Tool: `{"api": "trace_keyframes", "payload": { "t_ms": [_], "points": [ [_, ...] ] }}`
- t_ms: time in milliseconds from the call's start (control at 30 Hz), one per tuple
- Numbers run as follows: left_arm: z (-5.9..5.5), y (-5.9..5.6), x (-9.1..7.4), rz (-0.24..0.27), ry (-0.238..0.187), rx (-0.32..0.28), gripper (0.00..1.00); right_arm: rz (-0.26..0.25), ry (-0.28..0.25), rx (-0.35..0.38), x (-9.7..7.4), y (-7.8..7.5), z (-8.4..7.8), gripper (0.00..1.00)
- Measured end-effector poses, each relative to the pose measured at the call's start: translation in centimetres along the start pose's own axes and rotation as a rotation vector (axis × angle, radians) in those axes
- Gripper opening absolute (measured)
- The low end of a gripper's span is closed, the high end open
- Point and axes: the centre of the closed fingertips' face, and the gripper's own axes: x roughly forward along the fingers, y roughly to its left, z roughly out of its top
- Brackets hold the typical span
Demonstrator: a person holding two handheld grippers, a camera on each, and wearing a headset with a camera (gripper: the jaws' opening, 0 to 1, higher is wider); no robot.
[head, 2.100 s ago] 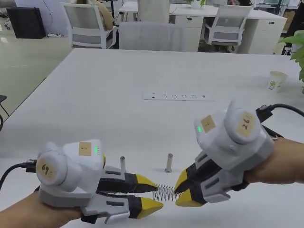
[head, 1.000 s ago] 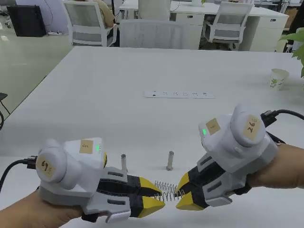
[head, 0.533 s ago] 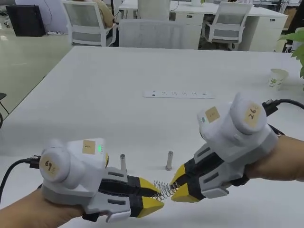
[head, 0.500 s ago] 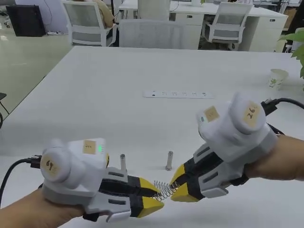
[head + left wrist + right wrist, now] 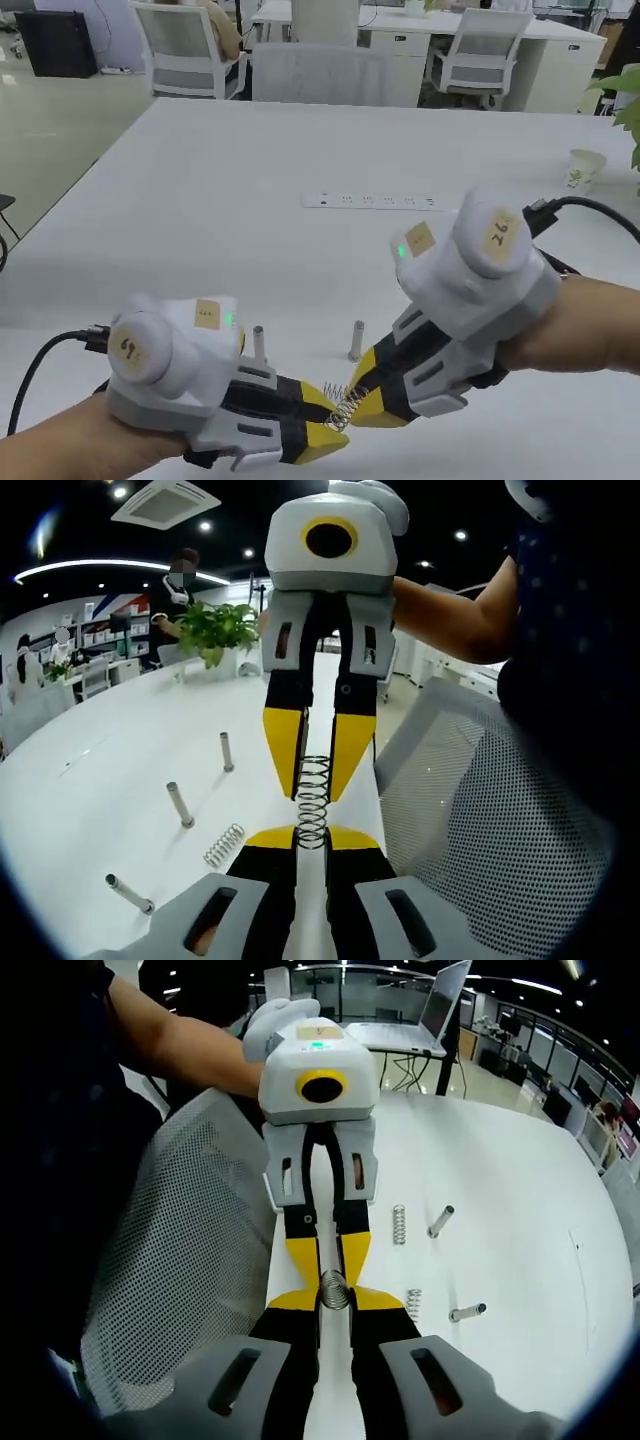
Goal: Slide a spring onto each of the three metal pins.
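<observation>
While gripped at both ends, spring (image 5: 312, 800): aloft over the table (image 5: 300, 160), near edge.
Left gripper (image 5: 322, 428): jaws narrow, pinching it.
Right gripper (image 5: 362, 398): jaws narrow, pinching it.
Pins (image 5: 180, 805): 3 bare, 0 done.

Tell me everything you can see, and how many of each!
Springs: three, silver; one held up, two lying on the table.
Pins: three, silver, on the table.
Table: one, white.
Power strip: one, white, mid-table.
Cup: one, white, table's far right.
Plant: one, green, right edge.
Chairs: two, pale, beyond the table.
Grippers: two, white, black, yellow; left gripper and right gripper each shut on the held spring.
</observation>
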Motion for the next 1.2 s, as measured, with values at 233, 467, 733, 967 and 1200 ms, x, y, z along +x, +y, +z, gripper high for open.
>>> {"api": "trace_keyframes", "payload": {
  "t_ms": [233, 467, 733, 967, 1200],
  "points": [
    [0.0, 0.0, 0.3, -0.003, 0.007, 0.011, 0.02, -0.001, 0.015, -0.009, 0.0, 0.0, 0.1, 0.08],
    [-0.2, -0.1, 0.6, -0.007, 0.009, 0.008, 0.02, 0.004, 0.028, -0.006, 0.2, 0.1, -0.1, 0.08],
    [-0.3, -0.2, 0.8, -0.009, 0.008, -0.006, 0.03, 0.011, 0.048, -0.005, 0.3, 0.1, -0.3, 0.08],
    [-0.1, -0.1, 0.7, -0.008, -0.012, -0.025, 0.1, 0.002, 0.055, -0.002, 0.1, -0.3, -0.4, 0.08],
    [-0.3, 0.3, 0.1, 0.015, -0.027, -0.052, 0.19, -0.023, 0.073, 0.014, -0.6, -1.0, -1.4, 0.08]
  ]
}}
